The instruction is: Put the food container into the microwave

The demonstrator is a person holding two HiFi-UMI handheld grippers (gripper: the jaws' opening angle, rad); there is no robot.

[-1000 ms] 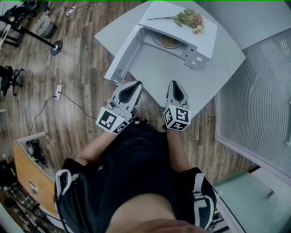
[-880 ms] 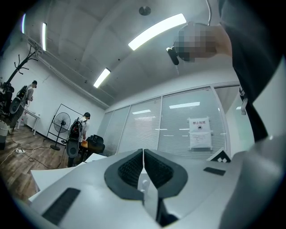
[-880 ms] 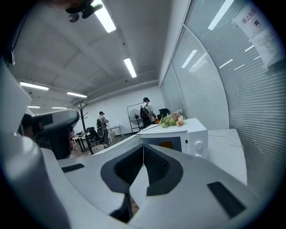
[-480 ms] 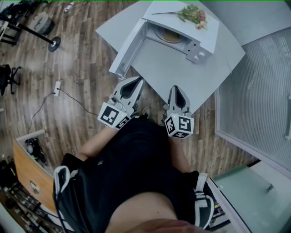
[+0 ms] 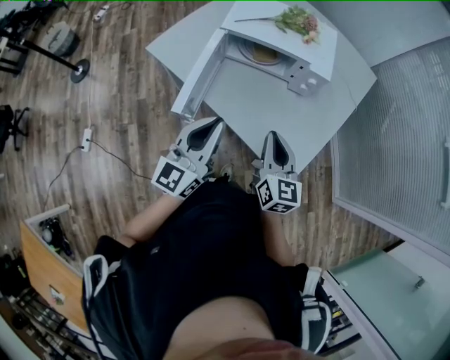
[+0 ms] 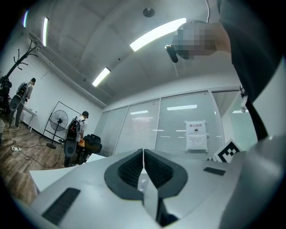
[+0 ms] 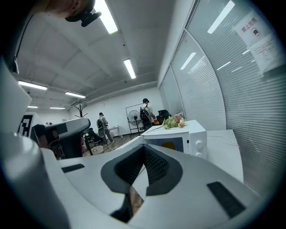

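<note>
The white microwave [image 5: 309, 53] stands on the grey table [image 5: 281, 105] with its door [image 5: 199, 74] swung open to the left. Inside it a round yellowish food container [image 5: 261, 50] rests on the floor of the cavity. In the right gripper view the microwave [image 7: 196, 134] shows ahead, with the container [image 7: 168, 145] as an orange patch in the cavity. My left gripper [image 5: 210, 126] and right gripper [image 5: 275, 136] are held close to the body at the table's near edge. Both are shut and hold nothing. The left gripper's [image 6: 143, 151] view points up at the ceiling.
A bunch of flowers [image 5: 299, 21] lies on top of the microwave. A glass partition [image 5: 401, 155] runs along the right. A cable and power strip [image 5: 87, 138] lie on the wooden floor at left, near a stand base [image 5: 79, 69]. A wooden crate [image 5: 42, 260] sits lower left.
Both grippers have drawn back slightly from the microwave toward the body, staying shut. The head view has shifted a little. The container and door have not moved.
</note>
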